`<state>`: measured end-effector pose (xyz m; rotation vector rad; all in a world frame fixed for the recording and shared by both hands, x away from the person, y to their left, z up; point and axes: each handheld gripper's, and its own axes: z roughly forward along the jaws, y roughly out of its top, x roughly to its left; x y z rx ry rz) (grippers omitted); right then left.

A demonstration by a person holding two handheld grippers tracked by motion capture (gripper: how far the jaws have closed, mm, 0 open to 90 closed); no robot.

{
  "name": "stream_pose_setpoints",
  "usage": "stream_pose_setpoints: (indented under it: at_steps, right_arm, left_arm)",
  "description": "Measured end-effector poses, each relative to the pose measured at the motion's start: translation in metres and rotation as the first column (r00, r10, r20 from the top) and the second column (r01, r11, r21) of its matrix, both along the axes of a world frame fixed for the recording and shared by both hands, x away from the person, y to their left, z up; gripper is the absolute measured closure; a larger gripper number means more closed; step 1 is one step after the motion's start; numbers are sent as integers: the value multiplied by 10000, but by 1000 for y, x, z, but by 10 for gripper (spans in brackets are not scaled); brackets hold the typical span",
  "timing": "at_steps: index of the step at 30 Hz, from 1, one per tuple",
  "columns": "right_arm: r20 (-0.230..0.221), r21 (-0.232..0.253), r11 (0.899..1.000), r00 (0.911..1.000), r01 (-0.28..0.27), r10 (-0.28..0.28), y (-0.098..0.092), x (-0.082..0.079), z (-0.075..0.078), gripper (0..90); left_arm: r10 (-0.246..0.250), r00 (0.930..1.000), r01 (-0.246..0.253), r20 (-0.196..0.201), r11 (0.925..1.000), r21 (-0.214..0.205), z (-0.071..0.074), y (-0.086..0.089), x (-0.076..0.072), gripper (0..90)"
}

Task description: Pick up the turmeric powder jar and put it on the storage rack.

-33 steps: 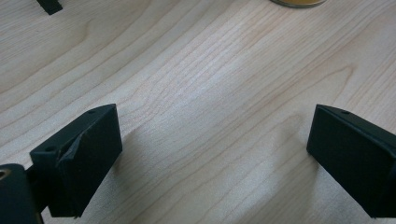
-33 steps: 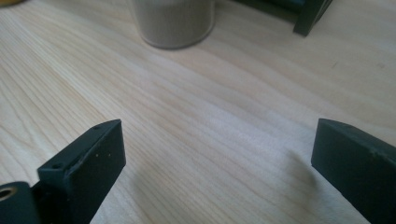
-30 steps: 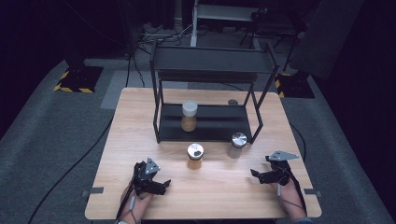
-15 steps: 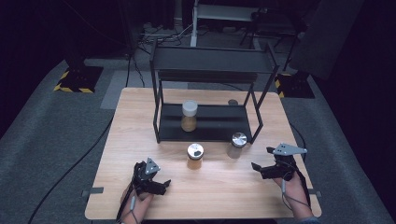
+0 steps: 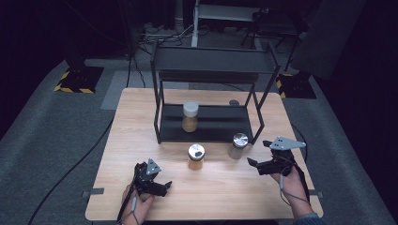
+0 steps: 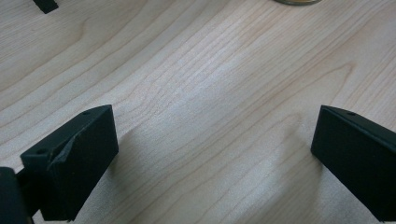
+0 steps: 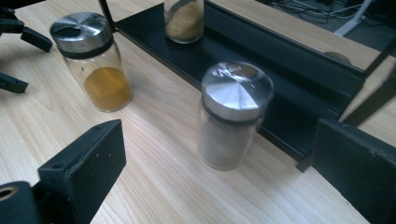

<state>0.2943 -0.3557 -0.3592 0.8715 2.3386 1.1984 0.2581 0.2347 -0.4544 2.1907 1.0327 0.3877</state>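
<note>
My right gripper (image 5: 256,165) hangs spread and empty, facing the pale jar (image 7: 232,116) just before the black rack (image 5: 211,126). The yellow spice jar (image 5: 195,157) stands left of it. My left gripper (image 5: 162,186), just opened wider, is empty over the tabletop (image 6: 210,107).

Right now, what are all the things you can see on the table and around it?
Spice jars with metal lids: two, one with orange powder, one with pale powder, on the table in front of the rack.
White-lidded jar: one, tan powder, on the rack's lower shelf.
Rack: one, black metal, two shelves, at the table's far side.
Table: one, light wood.
Floor: grey carpet, black cables.
Left hand-held gripper: one, black, open, low over bare table.
Right hand-held gripper: one, black, open, pointed at the pale jar.
</note>
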Motion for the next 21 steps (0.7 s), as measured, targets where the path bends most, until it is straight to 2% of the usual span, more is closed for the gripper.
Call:
stream_pose_setpoints:
  at_steps: [13, 21]
  right_arm:
    - [50, -295, 9983, 9987, -507, 509, 40, 8, 14, 27]
    - [43, -325, 9964, 9969, -785, 787, 65, 14, 16, 28]
  left_arm:
    - [-116, 9999, 116, 7, 9999, 3, 0, 2, 0, 1]
    - [-147, 9999, 147, 7, 9999, 2, 0, 2, 1, 1]
